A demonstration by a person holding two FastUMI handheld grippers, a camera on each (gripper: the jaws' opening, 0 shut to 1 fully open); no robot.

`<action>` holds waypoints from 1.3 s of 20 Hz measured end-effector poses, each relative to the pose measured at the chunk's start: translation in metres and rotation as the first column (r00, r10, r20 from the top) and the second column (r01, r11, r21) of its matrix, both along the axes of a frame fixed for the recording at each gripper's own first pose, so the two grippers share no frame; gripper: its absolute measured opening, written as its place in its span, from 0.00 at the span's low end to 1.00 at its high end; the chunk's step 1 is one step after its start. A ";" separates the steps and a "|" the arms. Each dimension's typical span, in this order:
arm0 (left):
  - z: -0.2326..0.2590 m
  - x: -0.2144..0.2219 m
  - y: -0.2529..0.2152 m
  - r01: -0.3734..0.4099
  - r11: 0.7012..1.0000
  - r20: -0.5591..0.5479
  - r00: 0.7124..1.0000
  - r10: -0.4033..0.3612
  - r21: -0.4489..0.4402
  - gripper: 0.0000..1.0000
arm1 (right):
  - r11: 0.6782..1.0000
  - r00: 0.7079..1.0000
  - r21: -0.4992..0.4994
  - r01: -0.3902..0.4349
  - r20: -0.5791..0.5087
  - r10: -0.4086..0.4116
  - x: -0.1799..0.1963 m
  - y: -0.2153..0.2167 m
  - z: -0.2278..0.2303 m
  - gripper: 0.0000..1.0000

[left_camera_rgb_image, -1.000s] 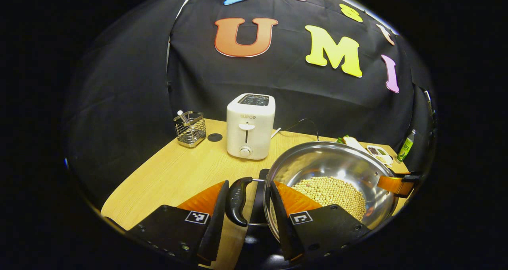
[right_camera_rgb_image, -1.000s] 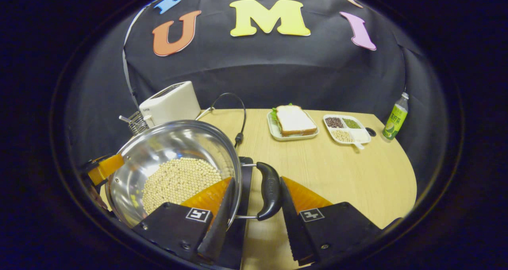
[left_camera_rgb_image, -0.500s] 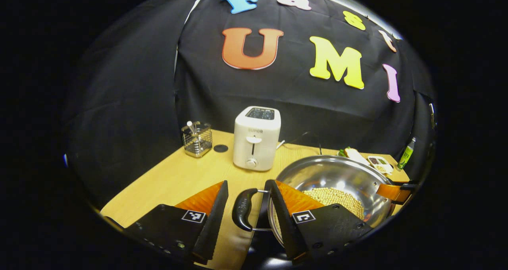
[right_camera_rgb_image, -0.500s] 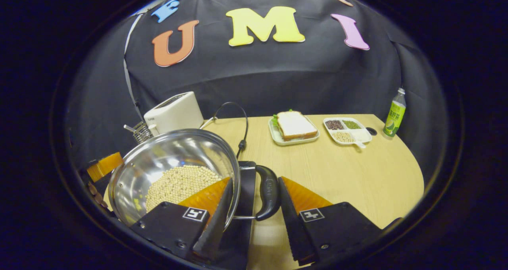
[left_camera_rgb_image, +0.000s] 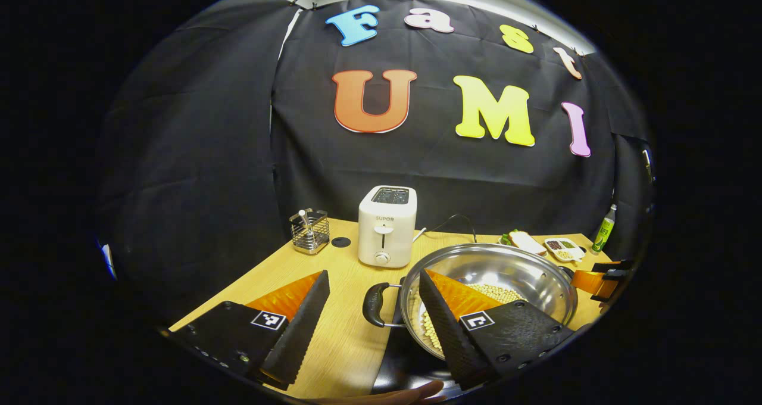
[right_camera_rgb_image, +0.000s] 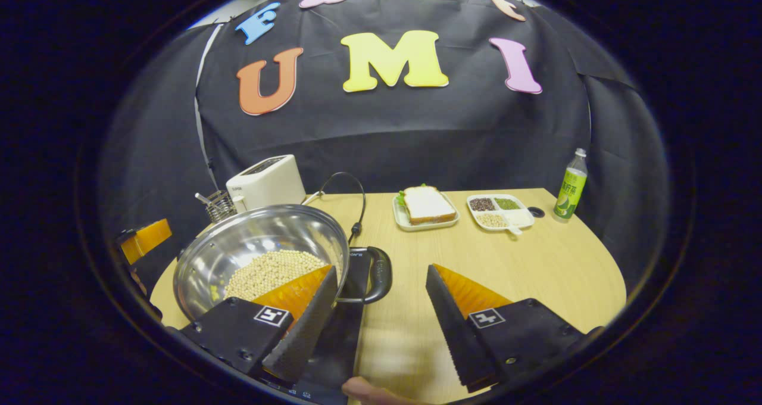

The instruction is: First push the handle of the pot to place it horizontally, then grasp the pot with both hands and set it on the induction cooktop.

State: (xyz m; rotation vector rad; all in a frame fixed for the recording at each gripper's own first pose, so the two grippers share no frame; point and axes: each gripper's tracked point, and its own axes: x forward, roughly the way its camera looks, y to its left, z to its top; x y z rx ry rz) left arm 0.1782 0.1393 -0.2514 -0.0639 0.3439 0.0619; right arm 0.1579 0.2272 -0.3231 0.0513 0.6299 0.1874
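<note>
While tongs gape, toaster (white) stands behind pot.

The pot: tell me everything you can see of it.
The pot is a wide, shallow, shiny metal pan, open-topped, upright, part filled with pale round beans. A black loop handle on wire brackets sticks out level on each side. It sits on the black cooktop on the wooden table, near the toaster. Both tools are open: the left tool and the right tool each straddle a handle without pressing it.
</note>
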 end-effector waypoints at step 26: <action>0.158 -0.194 -0.154 0.185 0.983 0.272 0.946 -0.177 -0.005 0.95 | 0.983 0.888 0.053 0.173 0.424 -0.179 -0.224 -0.201 0.218 0.97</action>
